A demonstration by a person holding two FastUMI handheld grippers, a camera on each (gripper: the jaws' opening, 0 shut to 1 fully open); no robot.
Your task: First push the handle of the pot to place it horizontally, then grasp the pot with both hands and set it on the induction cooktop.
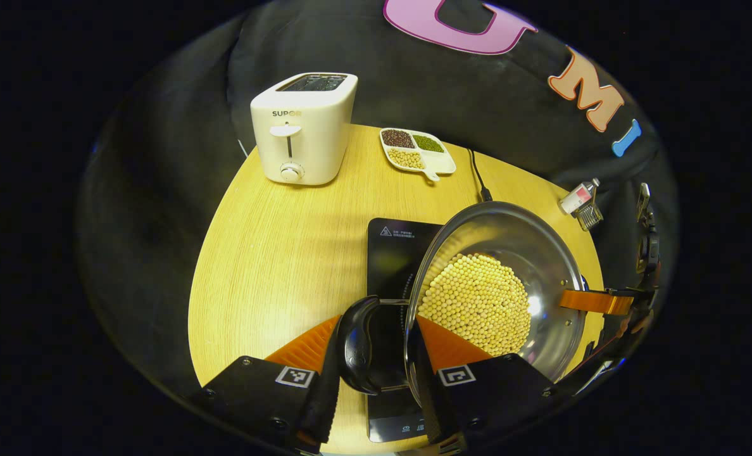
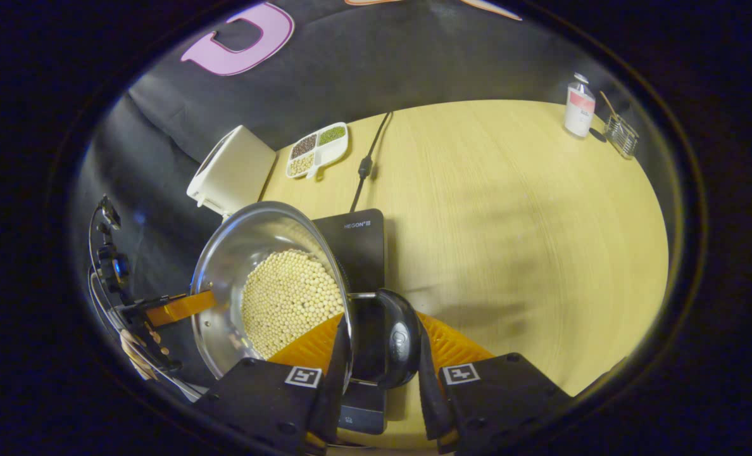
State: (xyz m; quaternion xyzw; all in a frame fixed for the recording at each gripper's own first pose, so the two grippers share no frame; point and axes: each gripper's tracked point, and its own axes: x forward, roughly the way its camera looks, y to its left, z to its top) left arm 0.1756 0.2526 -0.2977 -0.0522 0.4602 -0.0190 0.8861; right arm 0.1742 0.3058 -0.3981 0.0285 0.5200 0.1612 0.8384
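left gripper (image 1: 376, 354) closed on the pot (image 1: 499, 291) at one black side handle (image 1: 360, 345) — one orange finger (image 1: 309, 345) outside the handle, the other (image 1: 445, 348) inside the rim, over the pale beans (image 1: 477, 304). pressed from both sides, narrow gap taken up by handle and pot wall.

right gripper (image 2: 379, 354) clamped the same way on the opposite black handle (image 2: 395, 339) in the right gripper view: one finger (image 2: 313, 345) inside the pot (image 2: 268, 285), the other (image 2: 449, 345) outside the handle. seen also in the left gripper view as an orange finger (image 1: 594, 301) at the far rim, with the black body of the tool behind it. left gripper likewise seen in the right gripper view as an orange finger (image 2: 180, 307) at the far rim.

pot — shiny steel, round, beans heaped in the bottom, rim roughly level. held over the black cooktop (image 1: 392, 253), which lay partly under it; contact between pot base and cooktop could not be told. cooktop on the wooden table (image 1: 275, 253), black cord (image 1: 477, 174) leading away from its back edge.

also on the table: white toaster (image 1: 303, 126) near the back left, white divided dish (image 1: 417, 152) with dark, green and pale grains beside it, small bottle (image 2: 578, 104) and small wire holder (image 2: 621, 134) at the far edge, well apart from the pot.
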